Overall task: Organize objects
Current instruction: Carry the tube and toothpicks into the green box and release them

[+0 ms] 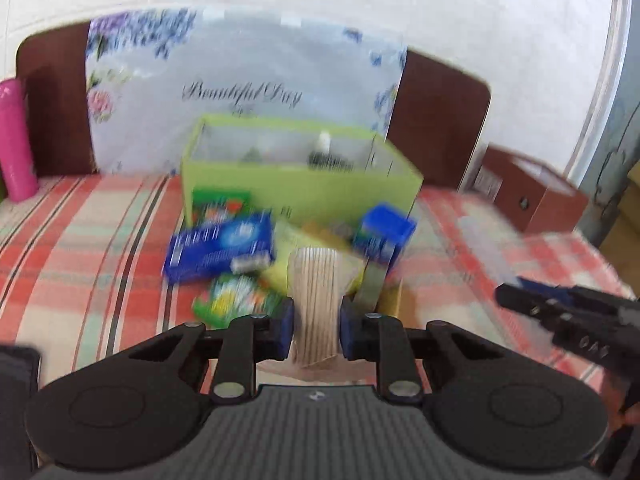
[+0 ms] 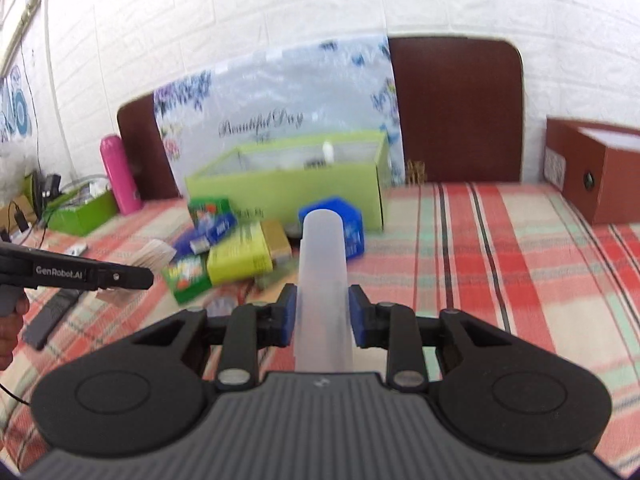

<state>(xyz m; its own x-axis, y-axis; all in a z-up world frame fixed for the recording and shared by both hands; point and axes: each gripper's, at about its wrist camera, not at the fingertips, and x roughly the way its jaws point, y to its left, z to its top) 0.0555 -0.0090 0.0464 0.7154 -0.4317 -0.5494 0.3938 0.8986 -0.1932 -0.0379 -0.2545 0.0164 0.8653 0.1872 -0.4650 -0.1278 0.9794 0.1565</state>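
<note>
My left gripper [image 1: 316, 328] is shut on a clear pack of wooden toothpicks [image 1: 314, 288], lifted above the plaid bedsheet [image 1: 80, 240]. My right gripper [image 2: 322, 320] is shut on a translucent white plastic cap [image 2: 322, 248] that points forward. Ahead lies a pile of small cartons: a blue box [image 1: 222, 250], a smaller blue box [image 1: 386, 232], a yellow-green box [image 2: 238, 258] and green packets [image 1: 236, 304]. Behind the pile stands an open lime-green box [image 1: 304, 192] with a small bottle [image 1: 323, 142] inside. The left gripper [image 2: 136, 280] with the toothpicks [image 2: 156, 254] shows at the left of the right wrist view.
A floral plastic bag [image 1: 240, 80] leans on the dark headboard [image 1: 440, 120]. A pink bottle [image 1: 16, 140] stands at the left and a brown box [image 1: 532, 192] at the right. A dark flat device [image 2: 48, 320] lies on the sheet. A green tray with cables [image 2: 80, 212] sits far left.
</note>
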